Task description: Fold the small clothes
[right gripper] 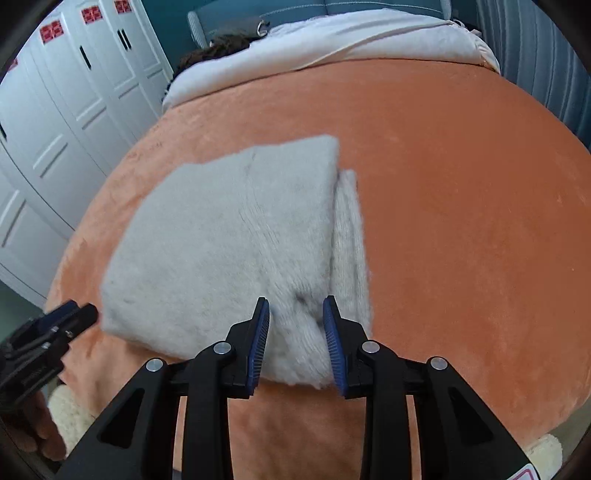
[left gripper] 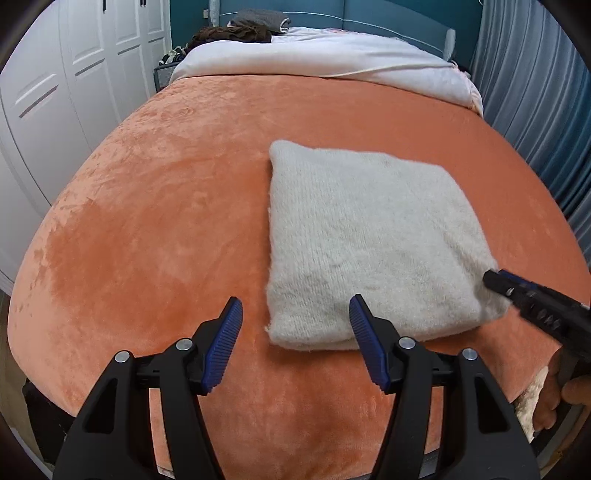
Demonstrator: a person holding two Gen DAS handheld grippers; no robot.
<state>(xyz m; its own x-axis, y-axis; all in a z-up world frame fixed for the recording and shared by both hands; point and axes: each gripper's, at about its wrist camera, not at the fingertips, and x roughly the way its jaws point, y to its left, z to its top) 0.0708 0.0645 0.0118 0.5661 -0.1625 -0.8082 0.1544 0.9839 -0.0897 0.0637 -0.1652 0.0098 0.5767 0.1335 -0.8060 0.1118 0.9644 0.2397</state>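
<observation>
A fluffy pale grey knit garment [left gripper: 369, 240] [right gripper: 229, 240] lies folded into a thick square on the orange bed cover [left gripper: 166, 184] [right gripper: 461, 221]. A narrower folded strip shows along its right side in the right wrist view. My left gripper [left gripper: 295, 302] [right gripper: 88, 314] is open just over the garment's near left corner, and its pads touch no cloth. My right gripper [right gripper: 295, 301] [left gripper: 493, 280] hovers at the near right corner. Its jaws stand partly apart with the cloth's edge seen between them. The picture there is blurred, but the pads do not visibly pinch the cloth.
A white duvet [left gripper: 314, 55] and a heap of dark clothes [left gripper: 236, 33] lie at the head of the bed. White wardrobe doors [left gripper: 55, 110] stand to the left and a grey-blue curtain [left gripper: 535, 92] to the right. A person's hand [left gripper: 554, 402] holds the right gripper.
</observation>
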